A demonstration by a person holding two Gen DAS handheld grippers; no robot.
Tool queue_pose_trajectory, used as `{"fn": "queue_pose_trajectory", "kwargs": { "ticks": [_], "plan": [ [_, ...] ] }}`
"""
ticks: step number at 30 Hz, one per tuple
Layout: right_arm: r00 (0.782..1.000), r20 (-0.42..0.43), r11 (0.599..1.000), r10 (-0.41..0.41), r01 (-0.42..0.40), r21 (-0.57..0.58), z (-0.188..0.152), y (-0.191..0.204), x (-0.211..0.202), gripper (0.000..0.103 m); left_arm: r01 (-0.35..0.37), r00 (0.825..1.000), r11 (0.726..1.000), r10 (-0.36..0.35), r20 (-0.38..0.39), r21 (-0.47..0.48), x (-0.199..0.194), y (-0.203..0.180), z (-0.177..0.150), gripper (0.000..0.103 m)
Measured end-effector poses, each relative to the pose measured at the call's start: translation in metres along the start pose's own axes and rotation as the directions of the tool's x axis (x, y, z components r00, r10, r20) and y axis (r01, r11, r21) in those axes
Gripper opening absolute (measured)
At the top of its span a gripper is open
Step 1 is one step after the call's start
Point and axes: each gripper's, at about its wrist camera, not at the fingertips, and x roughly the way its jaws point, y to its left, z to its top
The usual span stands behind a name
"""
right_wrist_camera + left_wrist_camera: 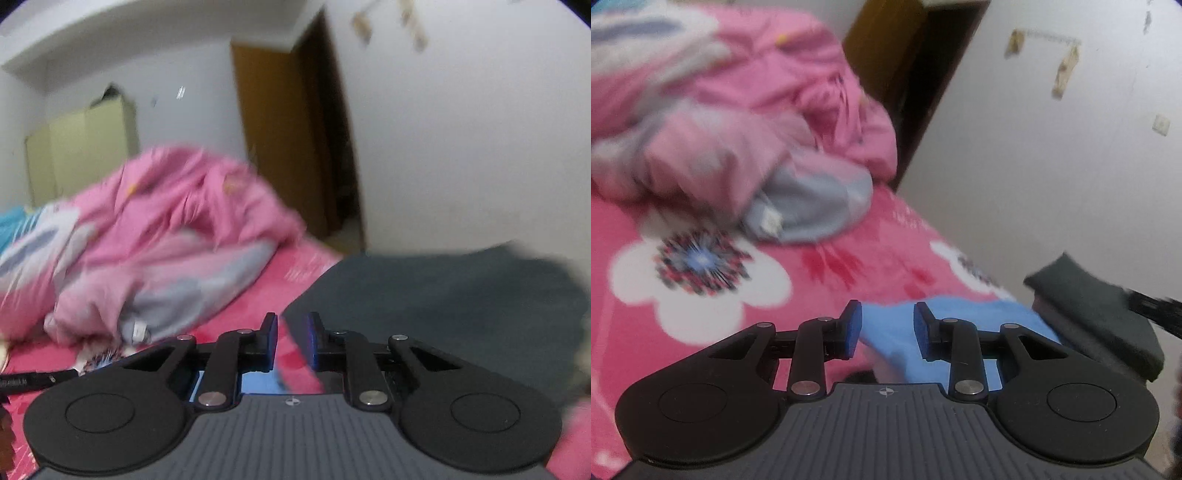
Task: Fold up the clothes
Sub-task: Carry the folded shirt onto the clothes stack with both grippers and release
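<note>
A blue cloth point(960, 317) lies on the pink flowered bedsheet point(849, 266), just beyond and under my left gripper point(886, 314). That gripper's jaws stand apart and its pads touch nothing. A dark folded garment point(1097, 314) sits to the right of the blue cloth. In the right wrist view the dark garment point(443, 295) spreads across the right side, with its left edge at my right gripper point(293, 325). The jaws there stand close together with a narrow gap that shows pink bedsheet point(258, 306). Blur hides whether the cloth touches a pad.
A heap of pink quilt point(757, 92) with a grey-blue garment point(812, 203) at its foot fills the far side of the bed. A white wall point(1052, 166) runs along the right, with a brown door point(280, 140) behind. A pale cabinet point(81, 147) stands far left.
</note>
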Motion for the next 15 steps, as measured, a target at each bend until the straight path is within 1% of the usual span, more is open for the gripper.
{"fn": "queue_pose_trajectory", "kwargs": {
  "ticks": [1, 2, 3, 5, 6, 10, 12, 14, 15],
  "plan": [
    [1.0, 0.019, 1.0, -0.023, 0.023, 0.003, -0.004, -0.004, -0.025, 0.019, 0.002, 1.0, 1.0, -0.002, 0.011, 0.013, -0.012, -0.001, 0.0, 0.036],
    [0.999, 0.02, 0.999, -0.039, 0.038, 0.027, -0.012, -0.008, -0.047, 0.019, 0.003, 1.0, 1.0, -0.004, 0.021, 0.027, -0.024, -0.003, 0.0, 0.038],
    [0.999, 0.002, 0.998, -0.036, 0.036, 0.057, -0.02, -0.012, -0.064, 0.019, 0.012, 1.0, 0.999, -0.012, 0.02, 0.042, -0.034, -0.007, -0.002, 0.04],
    [0.998, -0.052, 0.995, 0.021, -0.016, 0.096, -0.045, -0.016, -0.089, 0.019, 0.04, 0.999, 0.996, -0.04, -0.006, 0.081, -0.052, -0.02, -0.009, 0.044],
    [0.997, -0.069, 0.997, 0.028, -0.022, 0.079, -0.053, -0.012, -0.089, 0.019, 0.053, 0.998, 0.994, -0.051, -0.024, 0.098, -0.06, -0.028, -0.014, 0.047],
    [0.989, -0.141, 0.999, 0.052, -0.051, 0.01, -0.086, 0.008, -0.087, 0.019, 0.111, 0.991, 0.984, -0.098, -0.092, 0.142, -0.081, -0.056, -0.034, 0.048],
    [0.99, -0.132, 0.997, 0.057, -0.063, -0.045, -0.096, 0.019, -0.076, 0.019, 0.151, 0.983, 0.974, -0.128, -0.135, 0.171, -0.084, -0.073, -0.044, 0.052],
    [0.991, -0.132, 0.997, -0.002, -0.008, -0.074, -0.105, 0.018, -0.062, 0.018, 0.203, 0.967, 0.959, -0.165, -0.193, 0.197, -0.076, -0.092, -0.055, 0.053],
    [0.991, -0.132, 0.996, -0.032, 0.021, -0.087, -0.109, 0.017, -0.055, 0.018, 0.215, 0.962, 0.953, -0.169, -0.214, 0.214, -0.07, -0.099, -0.061, 0.053]
  ]
}}
